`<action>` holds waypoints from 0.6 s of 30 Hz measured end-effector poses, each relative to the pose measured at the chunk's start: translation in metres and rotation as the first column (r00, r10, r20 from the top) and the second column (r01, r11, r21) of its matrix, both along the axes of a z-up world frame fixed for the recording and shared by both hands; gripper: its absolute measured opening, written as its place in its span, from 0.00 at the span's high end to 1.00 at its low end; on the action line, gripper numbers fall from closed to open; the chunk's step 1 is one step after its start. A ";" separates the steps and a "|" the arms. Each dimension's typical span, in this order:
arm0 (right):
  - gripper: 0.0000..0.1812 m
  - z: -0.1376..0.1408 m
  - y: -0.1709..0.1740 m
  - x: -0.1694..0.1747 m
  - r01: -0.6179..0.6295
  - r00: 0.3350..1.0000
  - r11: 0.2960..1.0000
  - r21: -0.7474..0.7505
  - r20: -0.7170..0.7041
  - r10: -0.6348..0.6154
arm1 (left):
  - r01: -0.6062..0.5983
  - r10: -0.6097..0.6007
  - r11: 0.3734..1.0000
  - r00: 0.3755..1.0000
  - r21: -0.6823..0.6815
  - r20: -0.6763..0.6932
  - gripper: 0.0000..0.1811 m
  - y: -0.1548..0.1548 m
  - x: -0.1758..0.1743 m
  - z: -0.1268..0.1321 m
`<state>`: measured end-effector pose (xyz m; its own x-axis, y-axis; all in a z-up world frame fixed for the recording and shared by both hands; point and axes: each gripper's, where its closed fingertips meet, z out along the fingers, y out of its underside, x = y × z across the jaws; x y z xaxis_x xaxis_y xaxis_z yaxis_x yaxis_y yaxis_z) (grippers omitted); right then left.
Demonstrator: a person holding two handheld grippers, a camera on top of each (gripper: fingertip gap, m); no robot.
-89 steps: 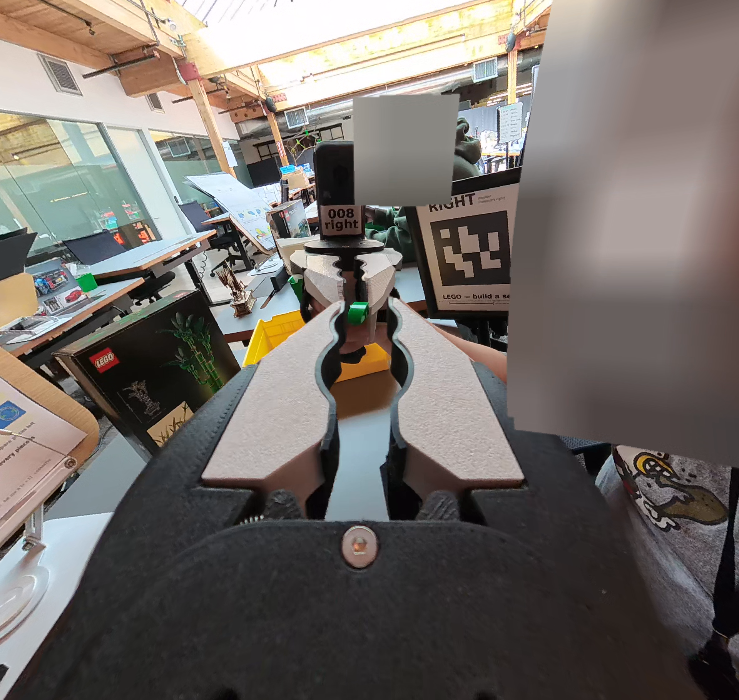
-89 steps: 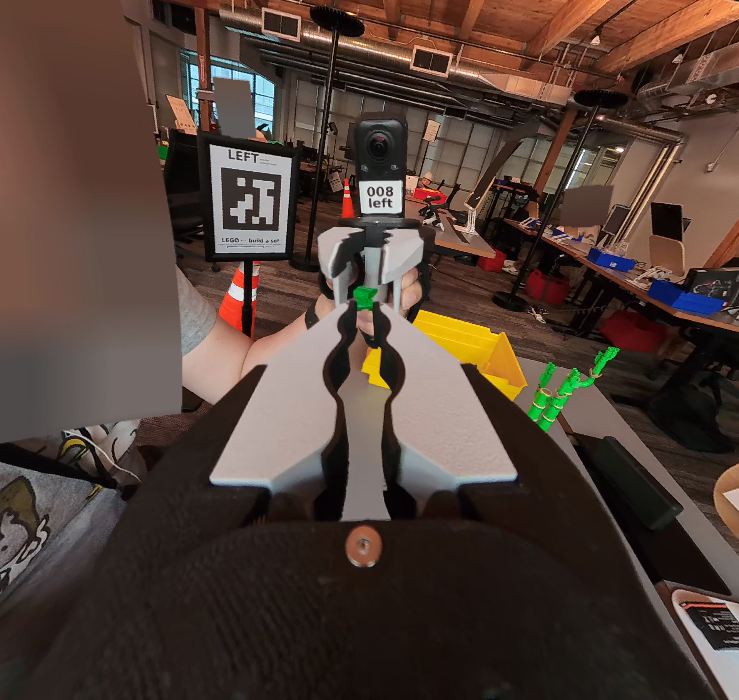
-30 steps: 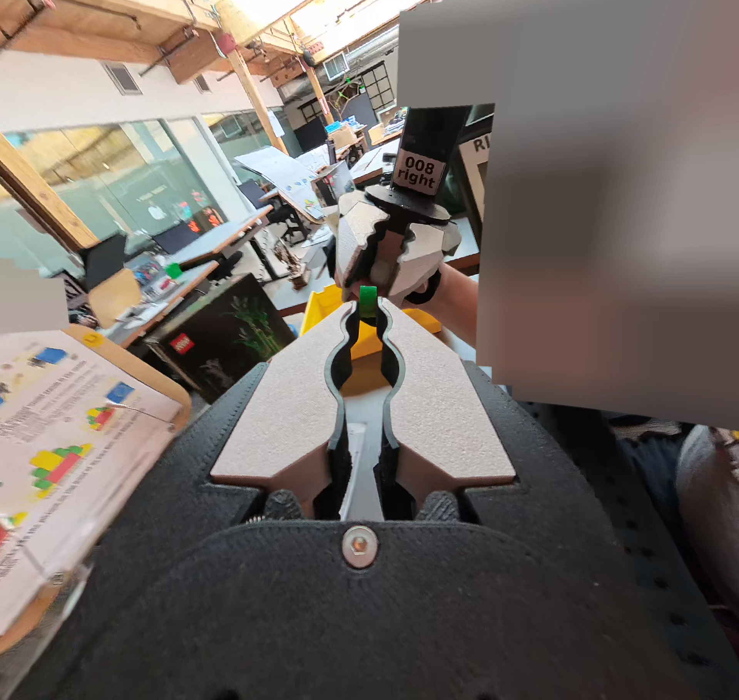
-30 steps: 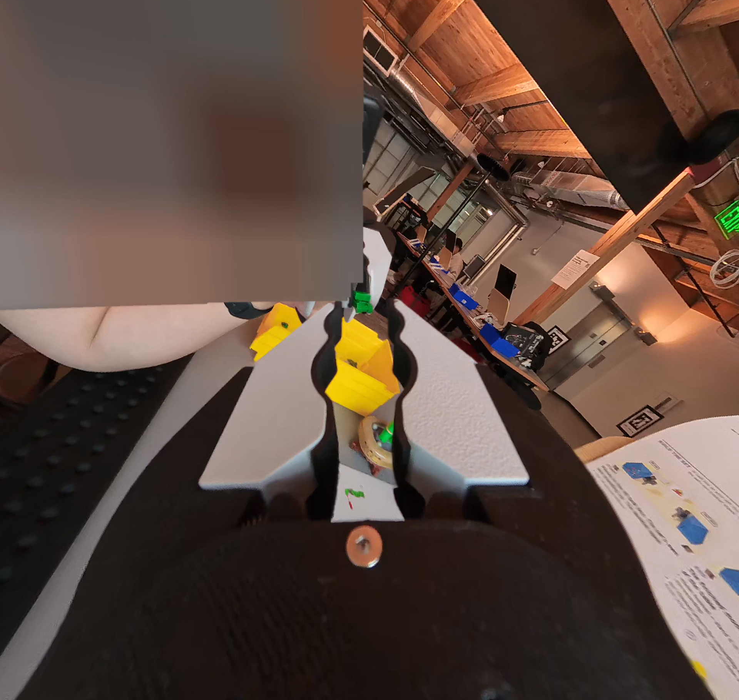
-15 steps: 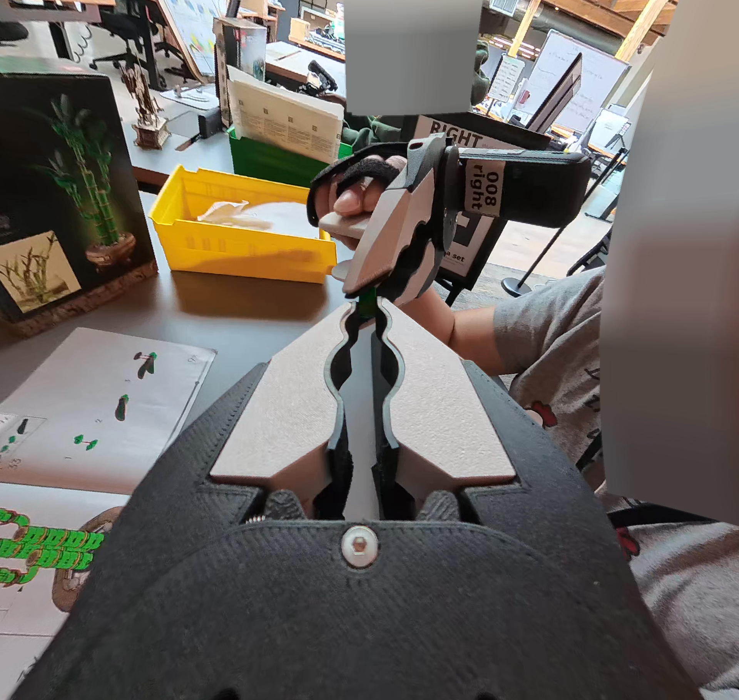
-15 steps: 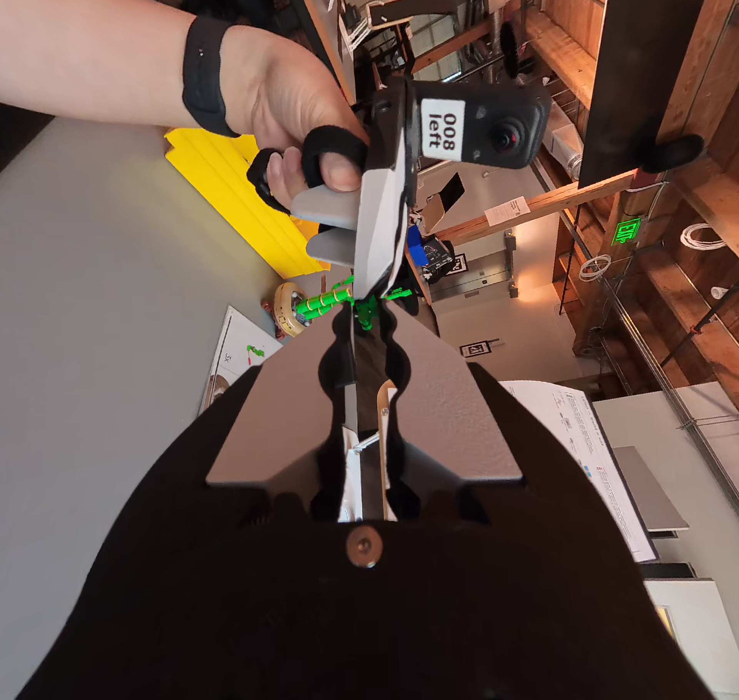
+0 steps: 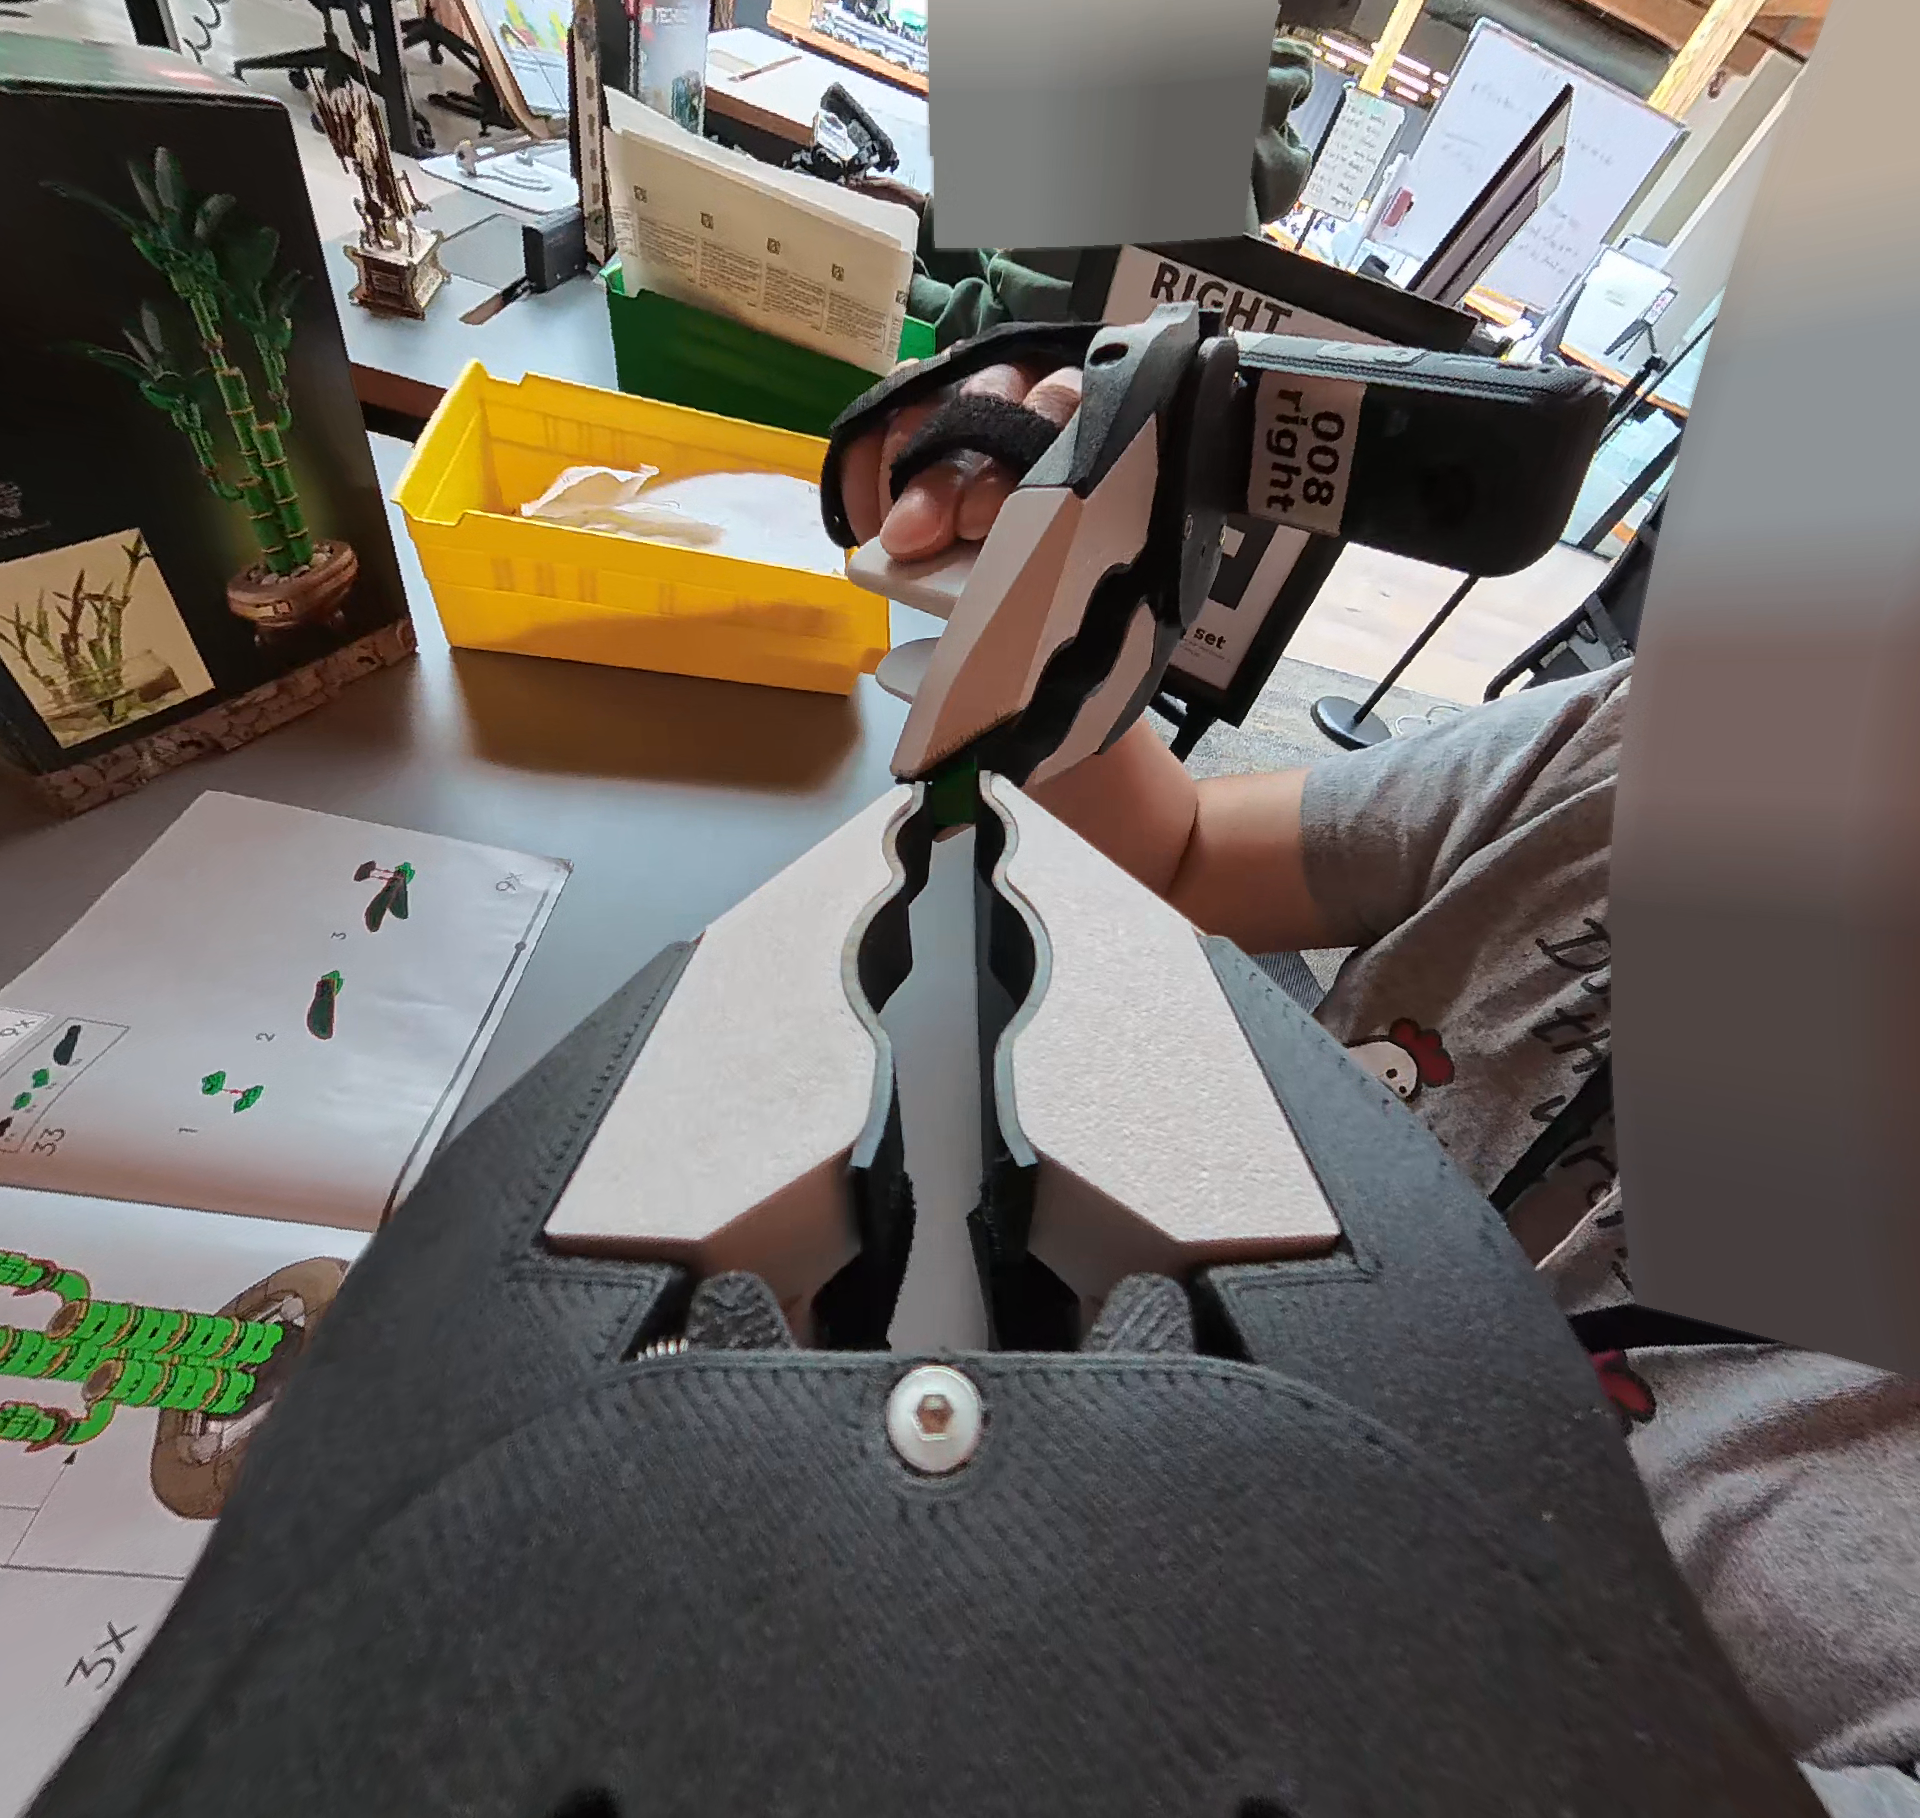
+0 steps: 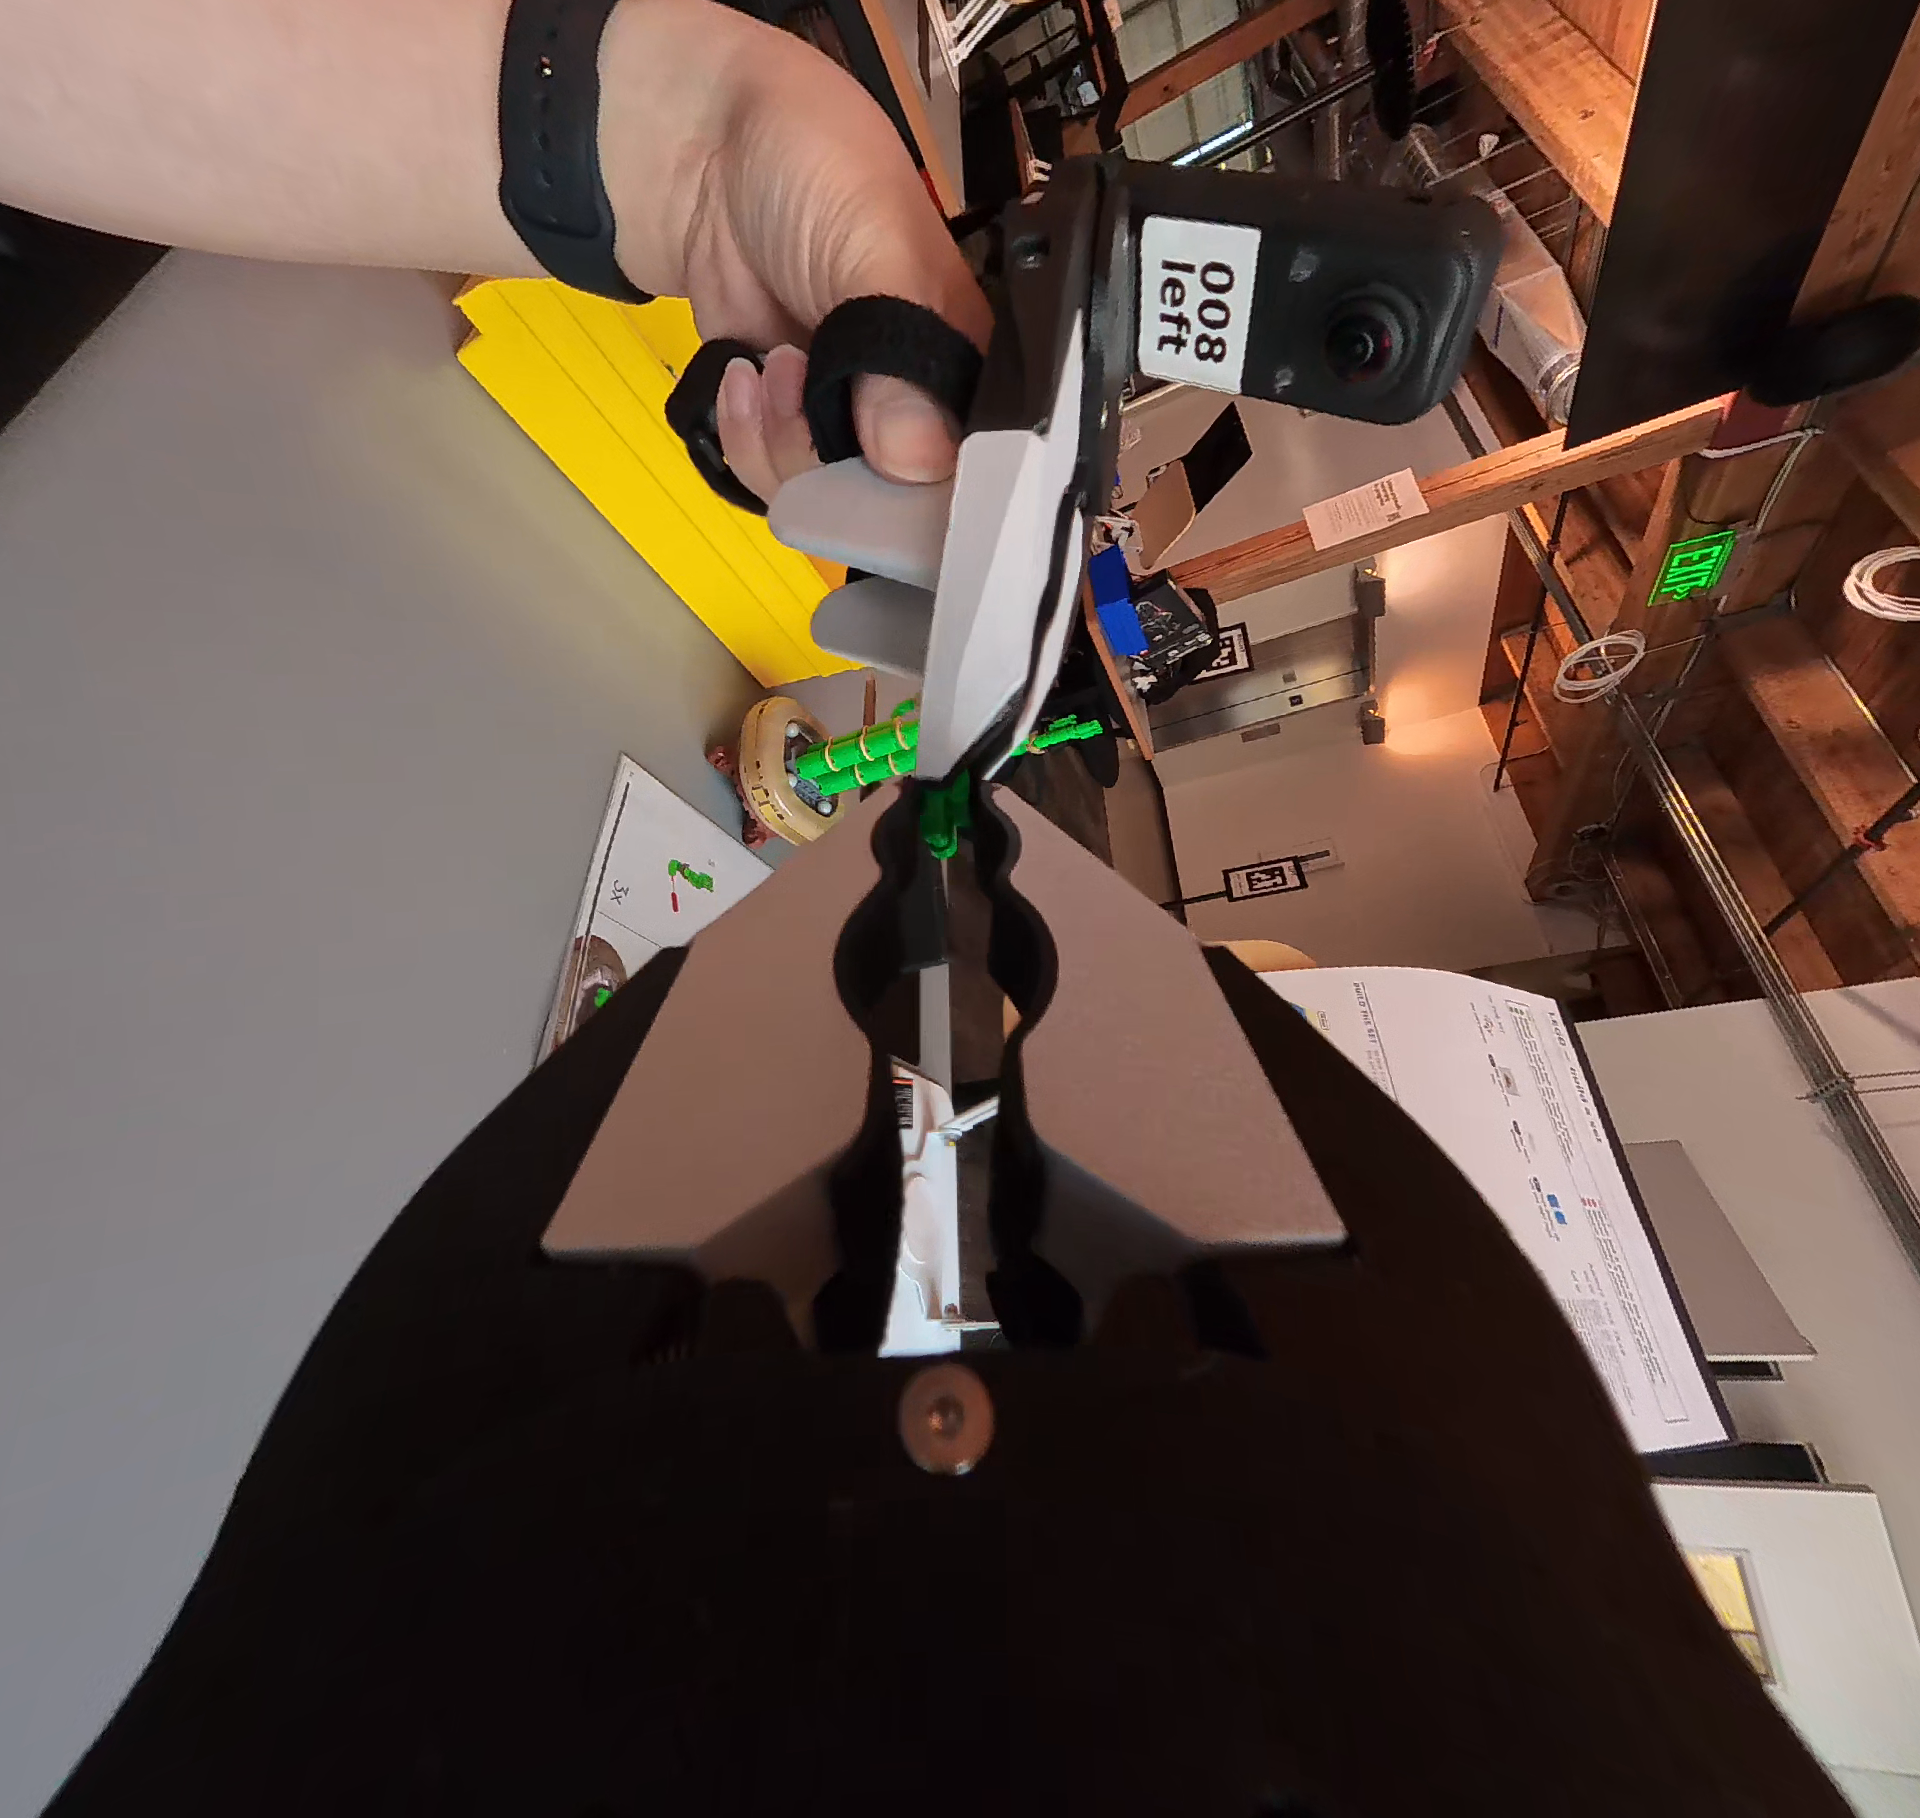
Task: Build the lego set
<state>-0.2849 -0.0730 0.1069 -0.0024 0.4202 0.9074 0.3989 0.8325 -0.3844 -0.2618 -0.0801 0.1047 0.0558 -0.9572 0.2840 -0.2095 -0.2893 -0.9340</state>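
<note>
Two grippers, tip to tip, pinching one small green lego piece up in the air above the table.

Left gripper and right gripper: jaws of both squeezed in close on the green piece, right one turned on its side. One yellow bin, one lego box and one open instruction booklet seen from the left view. Only from the right view: one half-built green bamboo model in its tan pot, plus one wrist with a black band.
</note>
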 end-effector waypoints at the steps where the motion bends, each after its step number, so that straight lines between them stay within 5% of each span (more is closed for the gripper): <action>1: 0.96 0.000 0.001 0.000 0.003 1.000 1.000 0.002 -0.001 -0.003 | -0.004 0.004 1.000 1.000 -0.001 0.006 0.97 0.001 0.000 0.001; 18: 0.96 0.010 0.008 -0.004 0.021 0.996 1.000 -0.007 -0.083 -0.022 | -0.057 0.057 0.998 0.997 0.002 0.057 0.97 0.009 -0.005 0.012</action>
